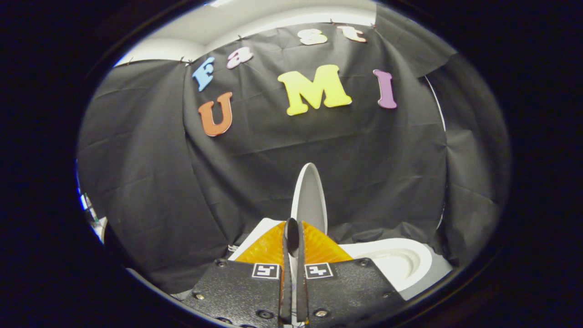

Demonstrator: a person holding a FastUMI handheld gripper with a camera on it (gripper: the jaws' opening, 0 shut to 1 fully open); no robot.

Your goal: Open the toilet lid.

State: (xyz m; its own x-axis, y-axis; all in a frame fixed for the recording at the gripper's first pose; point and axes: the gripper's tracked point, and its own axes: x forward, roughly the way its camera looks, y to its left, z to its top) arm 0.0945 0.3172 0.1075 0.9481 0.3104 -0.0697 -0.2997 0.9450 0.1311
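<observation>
The toilet lid (309,196), held tight between the gripper's (291,234) two fingers, looks like smooth, hard plastic. The toilet bowl (401,259) beside them is smooth and shiny. Behind hangs soft, dull, wrinkly cloth (150,182).

The gripper (292,237) is showing two broad, flat carriage plates of dark, finely textured material, sitting side by side with a thin seam running between them. Round-headed screws are sitting at the plates' corners and along their lower edges, some bright, some dark. Each plate is carrying a small square tag near the seam, white with a black blocky pattern. Ahead of the plates, the fingers (266,248) are tapering to a shared point as ribbed, wedge-shaped pads, and they are standing nearly together with only a narrow dark slit between them.
</observation>
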